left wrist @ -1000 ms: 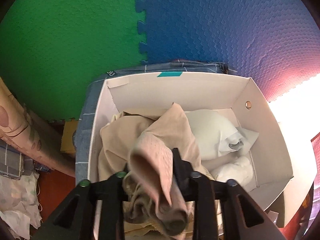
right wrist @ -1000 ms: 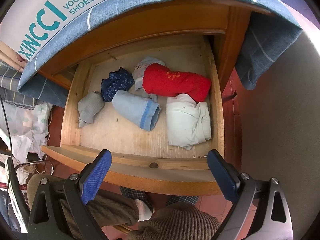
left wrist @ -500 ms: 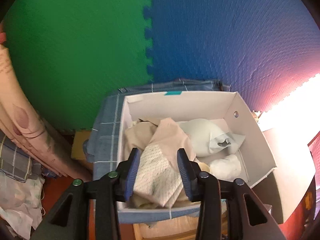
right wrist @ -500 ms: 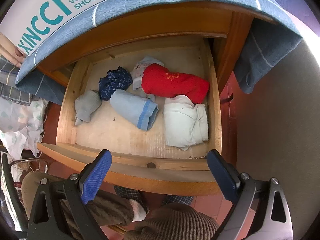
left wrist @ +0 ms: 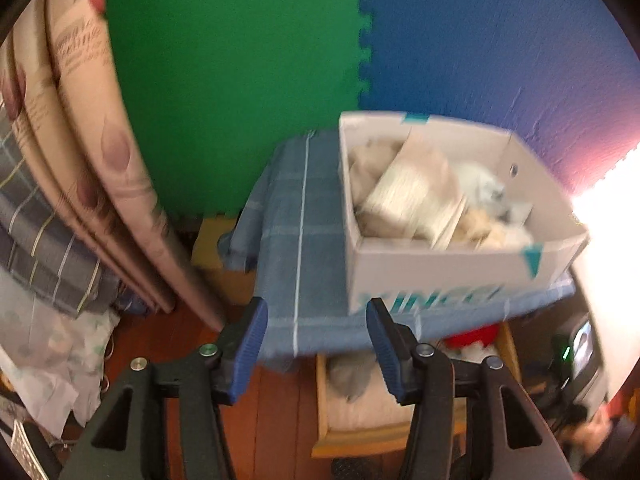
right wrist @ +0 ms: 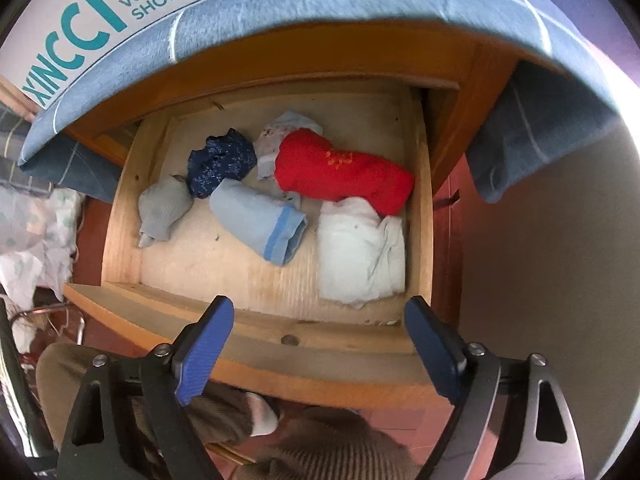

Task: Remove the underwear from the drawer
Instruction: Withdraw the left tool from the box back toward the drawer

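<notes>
The open wooden drawer (right wrist: 132, 216) holds rolled underwear: a red piece (right wrist: 344, 172), a white one (right wrist: 360, 252), a light blue one (right wrist: 256, 220), a dark blue speckled one (right wrist: 220, 162), a grey one (right wrist: 162, 210) and a pale one (right wrist: 286, 130) behind. My right gripper (right wrist: 320, 336) is open and empty above the drawer's front edge. My left gripper (left wrist: 316, 338) is open and empty, in front of the white shoe box (left wrist: 440, 268). The box holds beige (left wrist: 412, 196) and white (left wrist: 480, 184) underwear. The drawer (left wrist: 360, 432) shows below it.
The shoe box stands on a blue checked cloth (left wrist: 304, 240) that covers the cabinet top (right wrist: 320, 4). Green and blue foam mats (left wrist: 240, 80) line the wall. A patterned curtain (left wrist: 80, 140) hangs at left. The person's knees (right wrist: 320, 440) are below the drawer front.
My left gripper has let go of the beige underwear into the shoe box, opened and pulled back and to the left. The right gripper has stayed open over the drawer.
</notes>
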{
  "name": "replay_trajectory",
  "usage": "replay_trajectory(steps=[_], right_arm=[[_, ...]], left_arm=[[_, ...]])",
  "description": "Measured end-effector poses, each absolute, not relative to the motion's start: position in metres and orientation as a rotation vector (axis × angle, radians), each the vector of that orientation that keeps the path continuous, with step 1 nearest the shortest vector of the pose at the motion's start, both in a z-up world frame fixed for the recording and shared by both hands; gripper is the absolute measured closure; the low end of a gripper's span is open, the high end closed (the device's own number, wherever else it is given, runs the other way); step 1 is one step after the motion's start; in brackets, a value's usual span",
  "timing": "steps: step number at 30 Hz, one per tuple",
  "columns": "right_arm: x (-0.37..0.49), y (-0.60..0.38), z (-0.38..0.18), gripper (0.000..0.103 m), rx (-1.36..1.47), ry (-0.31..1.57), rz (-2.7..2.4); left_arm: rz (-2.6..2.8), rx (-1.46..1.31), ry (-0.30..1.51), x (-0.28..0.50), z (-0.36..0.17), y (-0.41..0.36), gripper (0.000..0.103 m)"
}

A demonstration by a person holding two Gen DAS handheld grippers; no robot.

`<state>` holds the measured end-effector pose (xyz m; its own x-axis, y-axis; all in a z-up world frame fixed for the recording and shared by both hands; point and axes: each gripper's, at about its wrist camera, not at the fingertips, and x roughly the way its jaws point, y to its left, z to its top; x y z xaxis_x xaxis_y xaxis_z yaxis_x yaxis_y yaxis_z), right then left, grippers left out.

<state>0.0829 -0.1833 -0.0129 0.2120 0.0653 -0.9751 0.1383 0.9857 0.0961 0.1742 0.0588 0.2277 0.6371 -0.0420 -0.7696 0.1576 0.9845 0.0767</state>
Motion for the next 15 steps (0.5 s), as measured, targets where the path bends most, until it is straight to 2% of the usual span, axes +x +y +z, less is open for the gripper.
replay_trajectory(steps=[3,6,8,15], right_arm=[[0.093,-0.180,-0.016,0.021,0.137,1.384,-0.035],[0.100,-0.174,-0.027,0.028,0.075,1.427,-0.019],[0.104,-0.172,-0.036,0.038,0.059,1.464,-0.005],[0.119,-0.171,-0.067,0.041,0.021,1.586,-0.032]], left_arm=[[-0.084,0.149,0.910,0.163,0.198,0.067,0.050],[-0.076,0.113,0.989,0.160,0.163,0.073,0.050],[-0.076,0.088,1.033,0.158,0.142,0.075,0.050],[-0.053,0.042,1.131,0.158,0.089,0.075,0.050]])
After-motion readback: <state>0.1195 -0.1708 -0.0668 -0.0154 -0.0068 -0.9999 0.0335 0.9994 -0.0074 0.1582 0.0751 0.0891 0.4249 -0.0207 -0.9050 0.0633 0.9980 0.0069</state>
